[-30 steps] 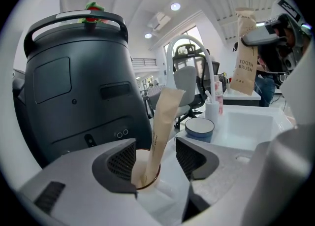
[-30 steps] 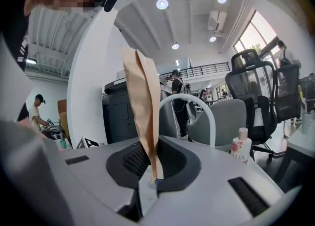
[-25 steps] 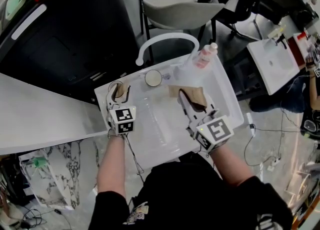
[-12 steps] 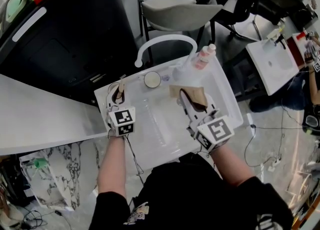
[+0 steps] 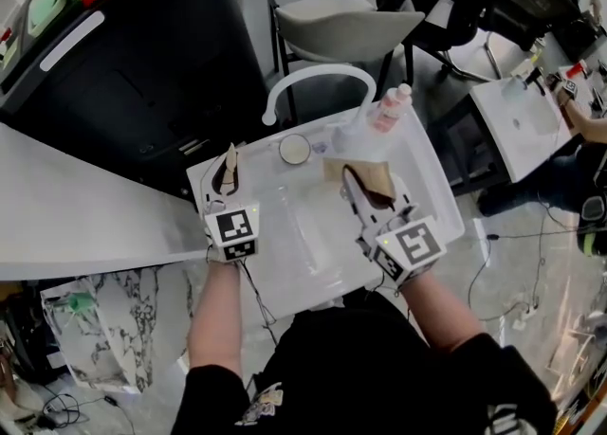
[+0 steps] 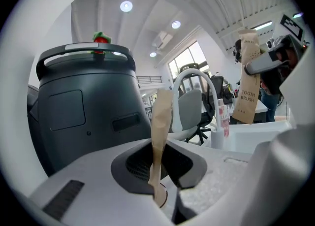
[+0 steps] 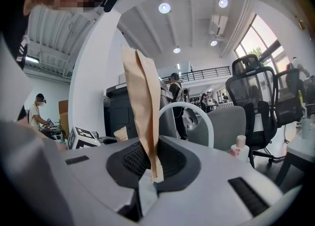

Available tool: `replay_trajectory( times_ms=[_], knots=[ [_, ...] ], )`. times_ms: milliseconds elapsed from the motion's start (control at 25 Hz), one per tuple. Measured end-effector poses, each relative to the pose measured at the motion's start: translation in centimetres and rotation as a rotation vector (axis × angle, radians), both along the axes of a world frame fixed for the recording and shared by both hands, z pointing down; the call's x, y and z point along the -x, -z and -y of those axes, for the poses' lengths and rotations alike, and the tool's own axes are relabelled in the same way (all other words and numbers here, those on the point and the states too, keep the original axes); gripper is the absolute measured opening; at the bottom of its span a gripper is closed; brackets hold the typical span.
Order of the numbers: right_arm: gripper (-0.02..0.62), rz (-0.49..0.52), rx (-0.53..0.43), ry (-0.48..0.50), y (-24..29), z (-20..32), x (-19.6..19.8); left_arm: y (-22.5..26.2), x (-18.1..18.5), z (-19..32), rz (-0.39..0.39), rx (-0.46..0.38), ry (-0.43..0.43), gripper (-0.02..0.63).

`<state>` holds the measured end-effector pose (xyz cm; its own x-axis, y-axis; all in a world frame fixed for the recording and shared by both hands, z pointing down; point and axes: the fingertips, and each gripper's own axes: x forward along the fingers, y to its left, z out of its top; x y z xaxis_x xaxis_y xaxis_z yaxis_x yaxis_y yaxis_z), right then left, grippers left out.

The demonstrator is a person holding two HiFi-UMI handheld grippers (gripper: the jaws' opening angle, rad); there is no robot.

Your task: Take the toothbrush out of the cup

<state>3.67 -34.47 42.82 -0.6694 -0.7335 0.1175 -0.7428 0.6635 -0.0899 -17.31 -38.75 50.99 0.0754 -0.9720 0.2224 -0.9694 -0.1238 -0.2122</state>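
My left gripper [image 5: 226,175] is shut on a brown paper toothbrush packet [image 5: 228,166], held upright above the left rim of the white sink [image 5: 313,239]. In the left gripper view the packet [image 6: 161,121] stands pinched between the jaws of that gripper [image 6: 160,193]. My right gripper [image 5: 365,187] is shut on a second brown packet [image 5: 358,175] over the right of the basin. That packet [image 7: 142,97] rises from the right gripper [image 7: 150,173], and it shows printed "TOOTH BRUSH" [image 6: 246,80] in the left gripper view. A round white cup-like thing [image 5: 294,149] sits on the back rim.
A white arched tap [image 5: 318,78] stands behind the basin, with a pink-and-white bottle [image 5: 389,106] at its right. A large black machine [image 5: 123,54] is behind on the left, a grey chair [image 5: 341,21] behind the tap, and a white counter [image 5: 66,215] to the left.
The left gripper's jaws have closed on the left packet and the gripper has risen with it. The right gripper and its packet have stayed put.
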Motion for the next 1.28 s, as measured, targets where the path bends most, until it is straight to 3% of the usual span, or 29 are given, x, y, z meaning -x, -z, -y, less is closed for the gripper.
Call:
replay_trajectory(
  times_ms=[280, 680, 880, 1280],
  knots=[
    [0.026, 0.016, -0.024, 0.02, 1.1, -1.1, 0.7, 5.8, -0.6, -2.6, -0.027, -0.104, 0.004, 0.038],
    [0.026, 0.045, -0.079, 0.063, 3.2, -3.6, 2.8, 13.8, -0.6, -10.8, -0.051, -0.234, 0.026, 0.038],
    [0.026, 0.058, -0.091, 0.085, 4.3, -5.9, 4.1, 14.9, -0.2, -15.7, -0.099, -0.228, 0.049, 0.038],
    [0.025, 0.078, -0.123, 0.106, 5.5, -10.0, 7.4, 14.2, 1.9, -22.1, -0.107, -0.193, 0.057, 0.037]
  ],
)
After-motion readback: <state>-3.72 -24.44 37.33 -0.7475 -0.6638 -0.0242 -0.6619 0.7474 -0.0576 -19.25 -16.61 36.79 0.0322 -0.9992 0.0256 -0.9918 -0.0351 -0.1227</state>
